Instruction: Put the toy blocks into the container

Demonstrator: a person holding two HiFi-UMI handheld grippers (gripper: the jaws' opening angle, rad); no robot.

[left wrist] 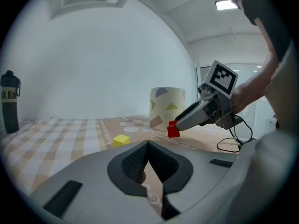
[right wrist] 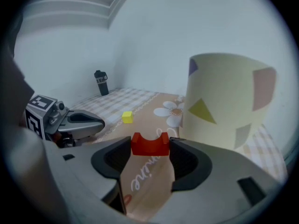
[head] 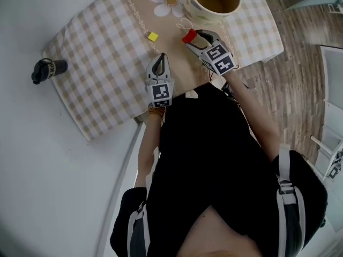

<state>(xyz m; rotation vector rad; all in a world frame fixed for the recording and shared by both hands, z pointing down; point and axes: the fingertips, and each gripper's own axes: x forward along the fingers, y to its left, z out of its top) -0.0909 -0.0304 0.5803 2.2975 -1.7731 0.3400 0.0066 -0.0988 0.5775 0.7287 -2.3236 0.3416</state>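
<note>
The right gripper [head: 193,37] is clamped on the flat sides of a red block [right wrist: 149,144], just beside the container [head: 201,12] at the tabletop's [head: 96,63] far edge. The block looks light, rigid and smooth. The left gripper [left wrist: 148,146] has its jaws together and empty. A yellow block [head: 153,36] lies near the middle.

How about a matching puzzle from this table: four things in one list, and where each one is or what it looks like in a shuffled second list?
Things
1. red block
2. yellow block
3. dark bottle
4. container

Descriptions
A. cream, with coloured shapes on its wall
B. loose on the tablecloth, touching nothing
C. clamped in the right gripper
D. standing upright, far from the blocks

Pairs: 1-C, 2-B, 3-D, 4-A
</note>
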